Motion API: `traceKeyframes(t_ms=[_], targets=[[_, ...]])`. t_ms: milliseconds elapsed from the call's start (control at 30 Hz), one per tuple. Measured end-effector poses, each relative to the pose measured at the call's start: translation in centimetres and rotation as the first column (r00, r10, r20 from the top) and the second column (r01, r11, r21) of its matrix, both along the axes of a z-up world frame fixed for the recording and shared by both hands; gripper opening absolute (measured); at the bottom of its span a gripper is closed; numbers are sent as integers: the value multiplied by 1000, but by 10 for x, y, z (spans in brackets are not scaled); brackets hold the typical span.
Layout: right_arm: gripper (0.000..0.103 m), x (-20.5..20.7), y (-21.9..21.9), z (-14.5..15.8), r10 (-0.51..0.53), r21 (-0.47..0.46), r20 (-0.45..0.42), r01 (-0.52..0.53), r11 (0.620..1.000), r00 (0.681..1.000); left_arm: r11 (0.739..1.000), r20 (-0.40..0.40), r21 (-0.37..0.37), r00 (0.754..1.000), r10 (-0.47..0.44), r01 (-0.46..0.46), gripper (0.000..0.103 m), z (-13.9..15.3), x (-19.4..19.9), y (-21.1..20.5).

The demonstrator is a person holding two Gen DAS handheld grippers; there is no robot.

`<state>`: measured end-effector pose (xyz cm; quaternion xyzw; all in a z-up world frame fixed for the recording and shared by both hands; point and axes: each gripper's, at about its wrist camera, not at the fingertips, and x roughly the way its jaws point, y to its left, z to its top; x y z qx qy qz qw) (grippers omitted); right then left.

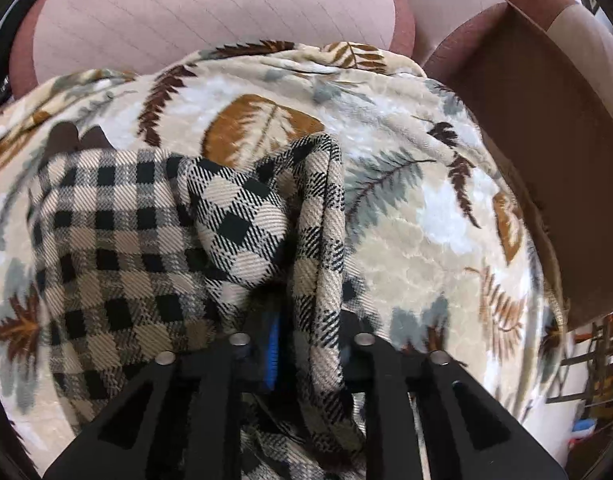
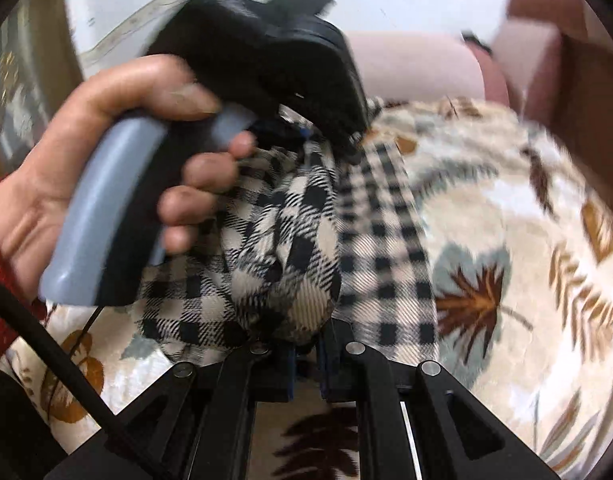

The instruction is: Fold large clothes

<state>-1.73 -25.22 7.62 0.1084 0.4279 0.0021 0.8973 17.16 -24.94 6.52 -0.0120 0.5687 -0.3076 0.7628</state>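
Observation:
A black-and-beige checked garment (image 1: 106,240) lies on a leaf-patterned blanket (image 1: 426,220). My left gripper (image 1: 302,344) is shut on a bunched fold of the garment, which rises between its jaws. In the right wrist view the same garment (image 2: 282,240) hangs bunched, and my right gripper (image 2: 306,356) is shut on its lower edge. The left gripper (image 2: 330,136), held by a hand, pinches the cloth at the top of that view. A flat strip of the garment (image 2: 386,264) lies on the blanket (image 2: 526,280).
The blanket covers a sofa seat. Pink back cushions (image 1: 210,12) stand behind it, and a brown armrest (image 1: 546,140) rises on the right. A black cable (image 2: 66,364) runs at the lower left of the right wrist view.

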Motion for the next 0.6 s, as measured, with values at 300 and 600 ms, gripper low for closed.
traceKeyframes(t_ms=[300,600], targets=[[34,-9,-35,6,-94,62,-34,95,993,995,978,59,-197,995,79,-65,60,60,-25,56],[42,5,-104,39,-243,279,84,211,937,966,983,110,-100,980,166,-155,62,31,-79,137]])
